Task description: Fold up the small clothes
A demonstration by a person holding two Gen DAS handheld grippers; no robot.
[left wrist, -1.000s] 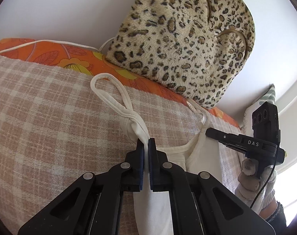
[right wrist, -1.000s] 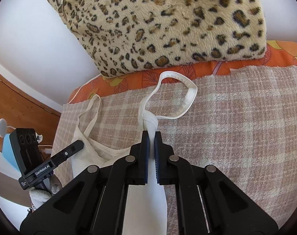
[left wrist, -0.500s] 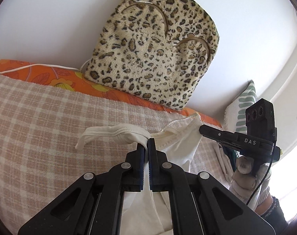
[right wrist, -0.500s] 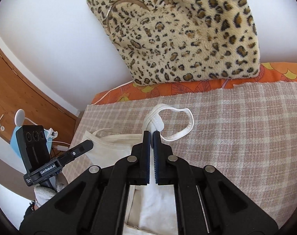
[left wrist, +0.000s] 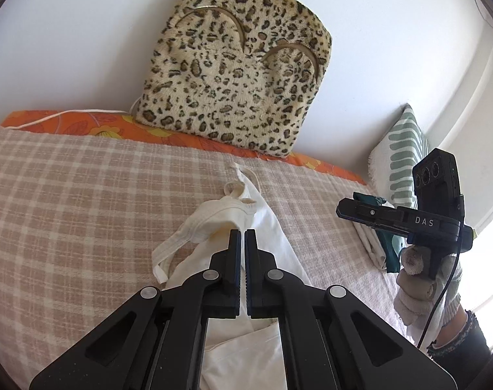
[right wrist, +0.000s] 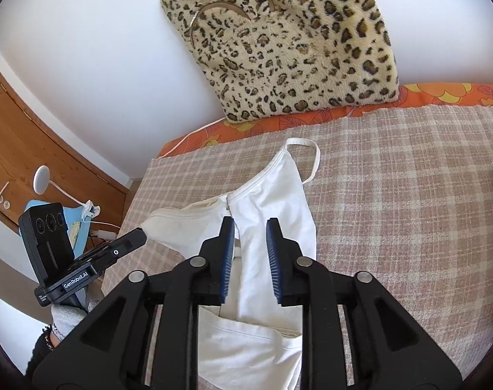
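A small white strappy top (right wrist: 272,201) lies on the checked blanket (right wrist: 408,195), its upper part folded back over the lower part. In the left wrist view the top (left wrist: 272,227) lies under my left gripper (left wrist: 241,237), whose jaws stand nearly together with a thin gap; I cannot tell whether cloth is between them. My right gripper (right wrist: 250,227) is open above the top, with nothing between its blue pads. The top's straps (right wrist: 306,152) lie loose toward the pillow.
A leopard-print cushion (left wrist: 236,74) leans on the white wall at the back, on an orange floral sheet (left wrist: 84,123). A stack of folded clothes (left wrist: 376,243) and a green-striped pillow (left wrist: 402,149) sit at the right. A wooden door (right wrist: 25,149) is left of the bed.
Both grippers pulled back from the cushion, carrying the top's shoulders over its lower part. The right gripper has opened and let go of the cloth. The left jaws have parted slightly.
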